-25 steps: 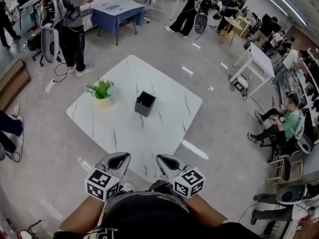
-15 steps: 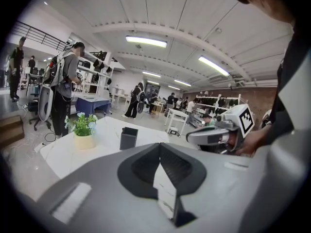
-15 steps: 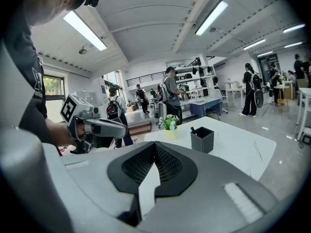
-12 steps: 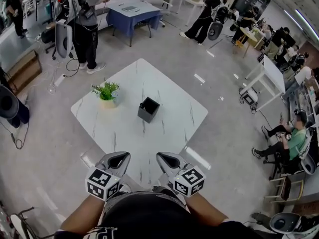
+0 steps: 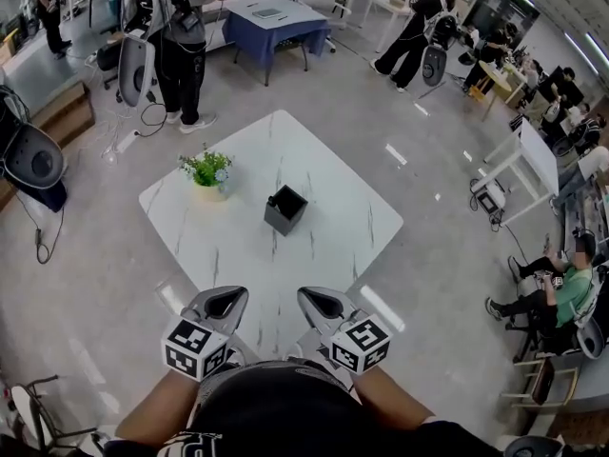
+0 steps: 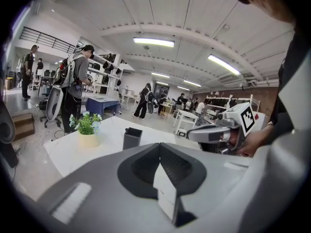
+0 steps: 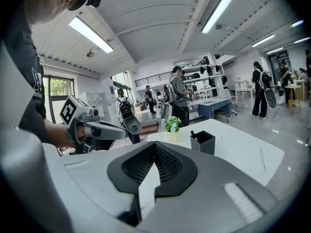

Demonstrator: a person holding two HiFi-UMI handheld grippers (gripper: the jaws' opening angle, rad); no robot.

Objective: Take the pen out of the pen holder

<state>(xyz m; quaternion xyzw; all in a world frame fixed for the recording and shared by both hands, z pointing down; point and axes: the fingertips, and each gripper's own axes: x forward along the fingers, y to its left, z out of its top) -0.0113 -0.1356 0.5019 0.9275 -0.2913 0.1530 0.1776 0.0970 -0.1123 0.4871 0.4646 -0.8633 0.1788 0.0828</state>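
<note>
At the white table's (image 5: 249, 255) near corner, you hold the left gripper (image 5: 225, 299) and right gripper (image 5: 316, 298) low — each one's jaws pressed together, empty. At 12 o'clock, mid-table, stands the black pen holder (image 5: 285, 208), the pen (image 7: 193, 134) poking up inside — a potted plant (image 5: 206, 171) at its 10 o'clock.

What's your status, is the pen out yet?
Left gripper and right gripper shut, empty, at the table's near corner. Pen in the pen holder, untouched. Potted plant beside it, apart.
</note>
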